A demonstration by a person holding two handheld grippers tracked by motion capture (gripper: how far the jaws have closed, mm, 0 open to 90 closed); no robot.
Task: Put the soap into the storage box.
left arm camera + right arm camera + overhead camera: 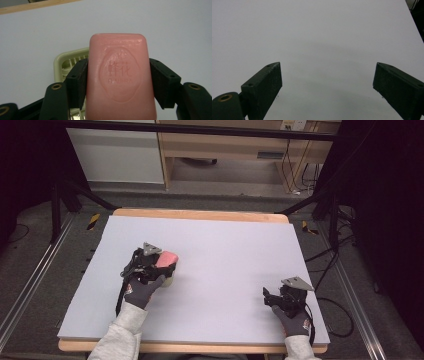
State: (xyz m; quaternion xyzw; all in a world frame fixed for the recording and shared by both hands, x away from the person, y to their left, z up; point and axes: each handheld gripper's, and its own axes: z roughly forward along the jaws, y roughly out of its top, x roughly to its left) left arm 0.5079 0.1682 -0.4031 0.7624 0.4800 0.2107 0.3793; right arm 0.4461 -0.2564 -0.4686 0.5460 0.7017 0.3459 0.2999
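A pink soap bar (121,75) is clamped by its long sides between the jaws of the left gripper (120,82), above a pale green soap dish (68,62) on the table (225,250); the right gripper (327,85) is held wide apart, gripping nothing, over bare table.

We count 1 pink soap bar (121,77), 1 pale green soap dish (66,62), 2 grippers (159,266) (274,296), 1 table (225,250).
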